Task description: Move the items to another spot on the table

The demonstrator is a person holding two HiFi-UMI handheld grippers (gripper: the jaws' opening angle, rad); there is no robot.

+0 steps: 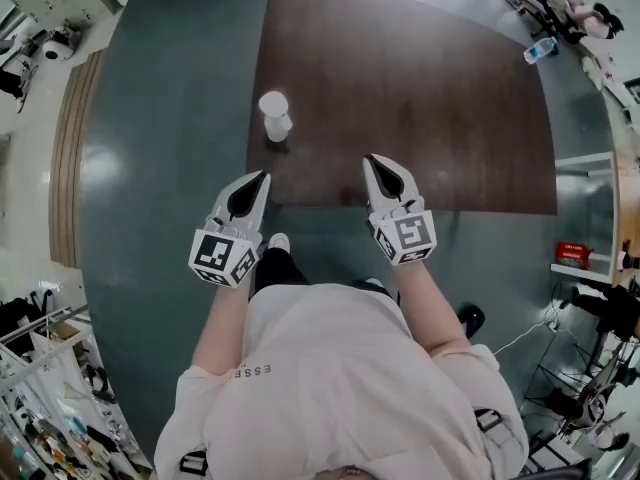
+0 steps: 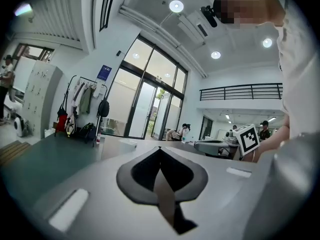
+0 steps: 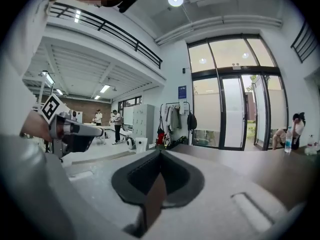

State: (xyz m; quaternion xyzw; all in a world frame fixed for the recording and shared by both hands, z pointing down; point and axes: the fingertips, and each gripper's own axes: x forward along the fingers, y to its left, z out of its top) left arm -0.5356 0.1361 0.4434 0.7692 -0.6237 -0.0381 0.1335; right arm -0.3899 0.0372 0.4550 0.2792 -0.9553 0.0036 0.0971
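A white paper cup [image 1: 274, 115] stands upright near the front left part of the dark brown table [image 1: 440, 98]. My left gripper [image 1: 262, 177] hovers at the table's front left corner, a short way nearer to me than the cup, jaws shut with nothing between them. My right gripper [image 1: 373, 160] hangs over the front edge, to the right of the cup, also shut and empty. In the left gripper view the left gripper [image 2: 160, 149] points level across the table, its jaws meeting at the tip. In the right gripper view the right gripper [image 3: 160, 152] shows the same shut jaws.
The table stands on a grey-green floor [image 1: 170, 148]. A water bottle [image 1: 540, 50] and a seated person [image 1: 560, 3] are at the far right. A white shelf with a red box [image 1: 572, 255] stands to the right. Coats hang on a rack [image 3: 172, 119] by the glass doors.
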